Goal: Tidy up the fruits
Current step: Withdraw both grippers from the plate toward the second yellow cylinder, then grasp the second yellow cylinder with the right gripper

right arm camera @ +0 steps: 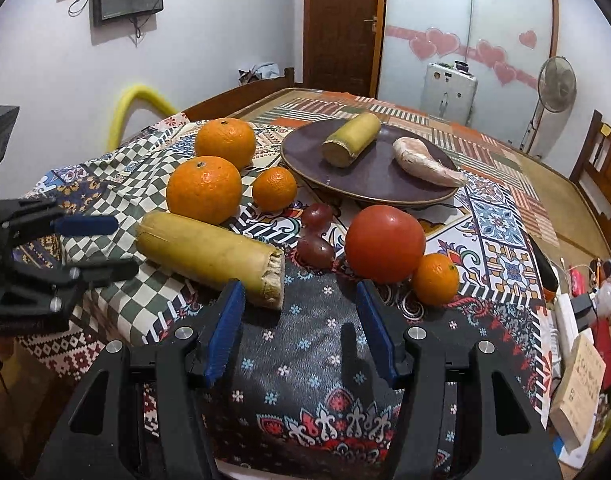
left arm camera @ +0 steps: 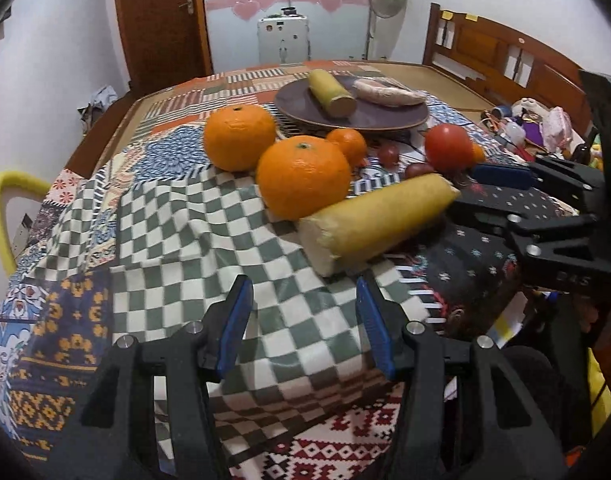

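On the patchwork cloth lie two large oranges [left arm camera: 303, 176] [left arm camera: 238, 137], small tangerines [right arm camera: 274, 189] [right arm camera: 436, 279], a red tomato [right arm camera: 384, 243], two dark grapes [right arm camera: 315, 251], and a yellow sugarcane piece [left arm camera: 375, 222]. A dark plate [right arm camera: 369, 184] at the back holds another cane piece [right arm camera: 351, 140] and a pinkish sweet potato [right arm camera: 427, 168]. My left gripper [left arm camera: 303, 320] is open and empty, just short of the near cane piece. My right gripper [right arm camera: 299, 324] is open and empty, its left pad [right arm camera: 225, 328] by the cane's frayed end; it also shows in the left wrist view [left arm camera: 481, 190].
A yellow chair back [left arm camera: 9, 208] stands at the left edge. Clutter of boxes and bottles [right arm camera: 581, 320] lies at the right edge. A wooden headboard [left arm camera: 505, 56], a fan [right arm camera: 553, 84] and a door [right arm camera: 341, 24] stand behind.
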A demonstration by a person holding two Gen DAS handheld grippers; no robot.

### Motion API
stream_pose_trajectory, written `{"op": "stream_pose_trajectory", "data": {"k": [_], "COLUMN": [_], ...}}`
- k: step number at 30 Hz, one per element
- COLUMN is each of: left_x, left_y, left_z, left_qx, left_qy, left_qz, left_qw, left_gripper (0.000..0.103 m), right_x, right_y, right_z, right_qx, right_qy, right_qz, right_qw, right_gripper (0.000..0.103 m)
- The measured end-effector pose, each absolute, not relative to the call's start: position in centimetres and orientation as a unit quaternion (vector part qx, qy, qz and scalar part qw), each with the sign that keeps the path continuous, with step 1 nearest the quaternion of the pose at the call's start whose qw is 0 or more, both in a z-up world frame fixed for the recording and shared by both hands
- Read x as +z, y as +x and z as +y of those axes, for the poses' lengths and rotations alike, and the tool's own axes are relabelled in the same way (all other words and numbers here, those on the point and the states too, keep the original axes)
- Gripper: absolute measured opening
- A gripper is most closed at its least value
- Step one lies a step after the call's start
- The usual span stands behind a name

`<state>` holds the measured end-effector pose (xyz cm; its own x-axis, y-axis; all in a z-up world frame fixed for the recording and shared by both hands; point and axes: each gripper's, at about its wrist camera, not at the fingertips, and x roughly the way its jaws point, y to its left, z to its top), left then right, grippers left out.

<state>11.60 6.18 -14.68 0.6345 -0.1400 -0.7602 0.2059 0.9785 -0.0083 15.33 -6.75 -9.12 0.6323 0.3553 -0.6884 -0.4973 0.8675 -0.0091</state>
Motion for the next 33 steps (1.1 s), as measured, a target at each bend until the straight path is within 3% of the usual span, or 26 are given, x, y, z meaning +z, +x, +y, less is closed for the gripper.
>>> {"op": "stream_pose_trajectory", "data": {"k": [8,19,33], "left_x": [-13.1,-15.0,-14.4], "left_y": [11.6,16.2,12.0], "left_z": [7.6,9.3,6.8], "left_qx": [-0.053,-0.040,-0.092], "left_qy": [0.044,0.036,0.007], "left_qz": [0.385,0.406,0.391], "left_qw": [0.920,0.913,0.916], "left_gripper": [0.054,0.054,0.054], "right_x": [-9.2,-10.4,-10.5], "right_y": [14.7,15.3,15.8], "right_z": [-7.7,-7.5,-6.5], "right_qx": [0.234,0.233,0.238], "right_qy": [-0.097,-0.097,-0.104], "right_qz": [0.355,0.370,0.364], "right_qw": [0.900,0.894,0.895], "right_gripper": [0.054,0.054,0.054]}}
